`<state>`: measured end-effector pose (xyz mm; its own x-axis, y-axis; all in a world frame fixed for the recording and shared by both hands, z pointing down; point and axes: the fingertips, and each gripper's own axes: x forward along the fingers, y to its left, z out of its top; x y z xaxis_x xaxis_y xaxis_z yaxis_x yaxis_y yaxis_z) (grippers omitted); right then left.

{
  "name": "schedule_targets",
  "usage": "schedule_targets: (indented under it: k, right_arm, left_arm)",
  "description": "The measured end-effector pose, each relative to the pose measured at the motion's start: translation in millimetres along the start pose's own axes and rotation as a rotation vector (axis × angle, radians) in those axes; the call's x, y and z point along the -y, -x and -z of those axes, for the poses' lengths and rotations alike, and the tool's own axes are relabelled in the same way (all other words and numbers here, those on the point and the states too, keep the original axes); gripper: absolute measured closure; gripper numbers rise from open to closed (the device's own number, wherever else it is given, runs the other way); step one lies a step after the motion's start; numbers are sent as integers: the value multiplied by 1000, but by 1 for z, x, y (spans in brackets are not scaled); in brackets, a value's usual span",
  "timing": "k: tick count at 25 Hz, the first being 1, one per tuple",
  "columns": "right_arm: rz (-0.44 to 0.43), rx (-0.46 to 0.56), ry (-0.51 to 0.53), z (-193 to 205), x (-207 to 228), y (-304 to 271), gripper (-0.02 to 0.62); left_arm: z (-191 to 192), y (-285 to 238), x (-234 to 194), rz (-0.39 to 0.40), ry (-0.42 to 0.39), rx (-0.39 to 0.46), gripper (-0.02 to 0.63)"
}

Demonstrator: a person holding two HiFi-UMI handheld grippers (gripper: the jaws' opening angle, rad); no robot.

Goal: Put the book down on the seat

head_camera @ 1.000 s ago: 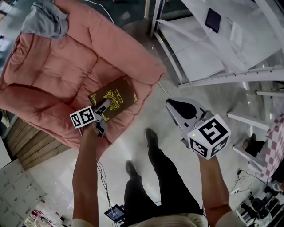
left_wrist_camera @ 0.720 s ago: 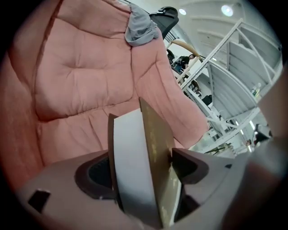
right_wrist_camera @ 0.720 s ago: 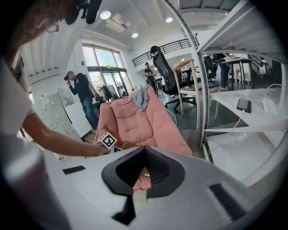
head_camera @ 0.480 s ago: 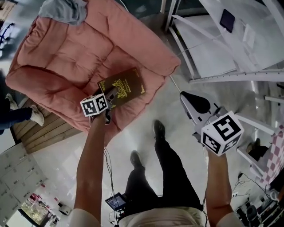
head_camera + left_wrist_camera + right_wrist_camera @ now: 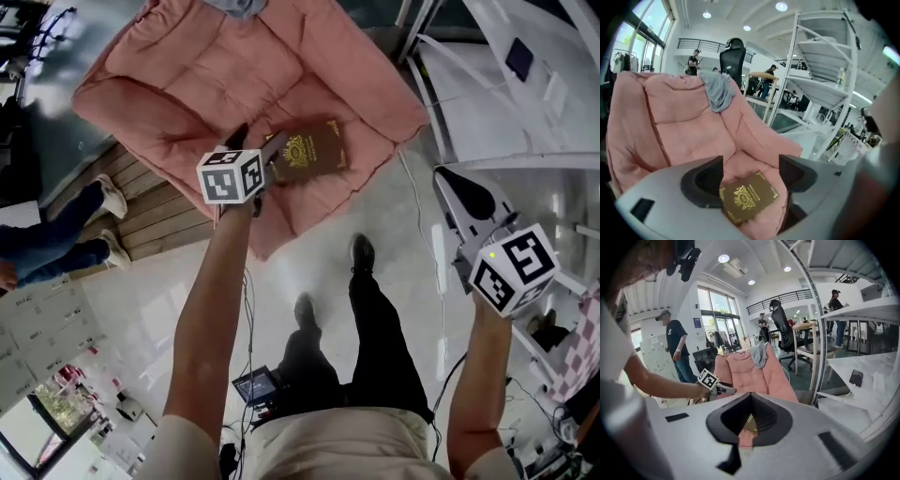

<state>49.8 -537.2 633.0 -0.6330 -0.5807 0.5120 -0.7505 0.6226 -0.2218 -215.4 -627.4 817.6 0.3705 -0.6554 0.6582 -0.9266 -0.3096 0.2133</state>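
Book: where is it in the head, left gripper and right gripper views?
Head view: book upper centre, flat on the front of the pink chair.
Left gripper view: book lower centre, on the seat cushion, framed by the open jaws.
Right gripper view: only a sliver of the book, low centre, through the gap in the jaws.
Shared landmark: the pink chair, in all three views.

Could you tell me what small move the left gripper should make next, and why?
Probably draw the left gripper straight back, away from the book. The book lies flat on the pink seat, and the jaws stand wide apart with neither pressing on it, so the placing looks done. A straight retreat should avoid nudging it.
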Motion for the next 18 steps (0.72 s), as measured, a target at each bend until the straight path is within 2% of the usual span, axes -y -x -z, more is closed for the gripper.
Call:
schedule_targets:
  k: [4,7,12,18]
  right_arm:
    - [8,34,34,-30,-18,26,604]
    - [5,70,56,-60,-41,50,604]
    - [-7,151,82,-110,-79,93,604]
    - [-10,218,125,-155,-120,149,604]
  left_arm:
    - [-63,62,38,49,-23,147,258]
    - [-108,127,65,97,-32,266,429]
    - [-174,241,115,191,-95,469,557]
    - [-222,368,173,230,-199,574,589]
